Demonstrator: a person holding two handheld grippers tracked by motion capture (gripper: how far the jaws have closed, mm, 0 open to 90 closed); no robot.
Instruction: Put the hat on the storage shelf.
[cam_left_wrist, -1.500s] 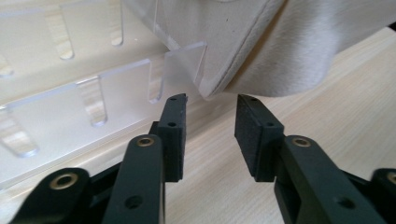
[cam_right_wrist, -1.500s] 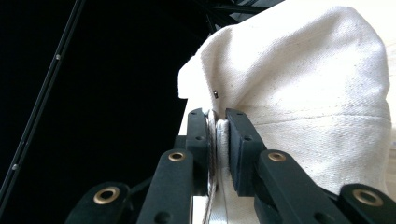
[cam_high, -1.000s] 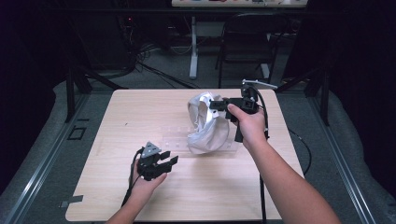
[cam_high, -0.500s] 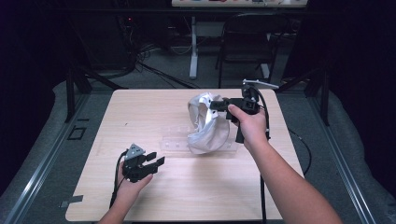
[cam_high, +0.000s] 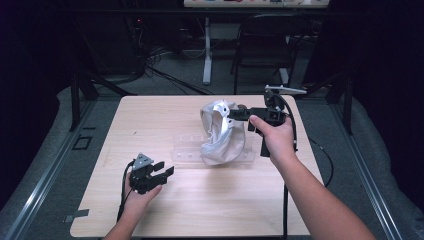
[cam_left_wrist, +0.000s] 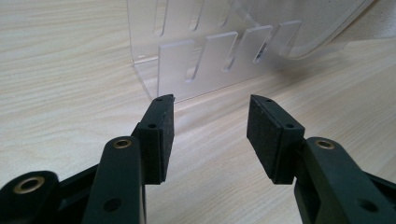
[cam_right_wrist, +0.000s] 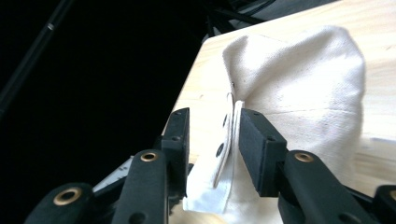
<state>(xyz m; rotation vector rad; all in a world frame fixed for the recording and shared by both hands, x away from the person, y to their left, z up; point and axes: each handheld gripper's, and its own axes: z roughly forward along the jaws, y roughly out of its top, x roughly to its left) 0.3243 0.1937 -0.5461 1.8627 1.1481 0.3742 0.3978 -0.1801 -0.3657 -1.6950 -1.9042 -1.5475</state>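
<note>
The white cloth bag (cam_high: 220, 132) stands slumped on the right half of the desk (cam_high: 150, 120), its lower end lying over a clear slotted plastic rack (cam_high: 195, 150) that rests flat on the wood. The right gripper (cam_high: 234, 114) holds the bag up by its mouth. In the right gripper view the reinforced hem (cam_right_wrist: 229, 135), with small eyelets along it, sits between the two fingers (cam_right_wrist: 254, 140); one finger presses on it and the other shows a small gap, so the grip looks light rather than firmly clamped.

The left gripper (cam_high: 165, 172) rests low near the front left of the desk, well apart from the bag, with its fingers (cam_left_wrist: 161, 128) spread wide and nothing between them. In its own view they point at the near end of the rack (cam_left_wrist: 210, 56).

The step in hand looks like holding the bag's mouth up while the free hand gets ready. The next move probably calls for the left gripper to advance, close on the rack's edge and steady or slide it relative to the bag, while the right one keeps the mouth lifted.
</note>
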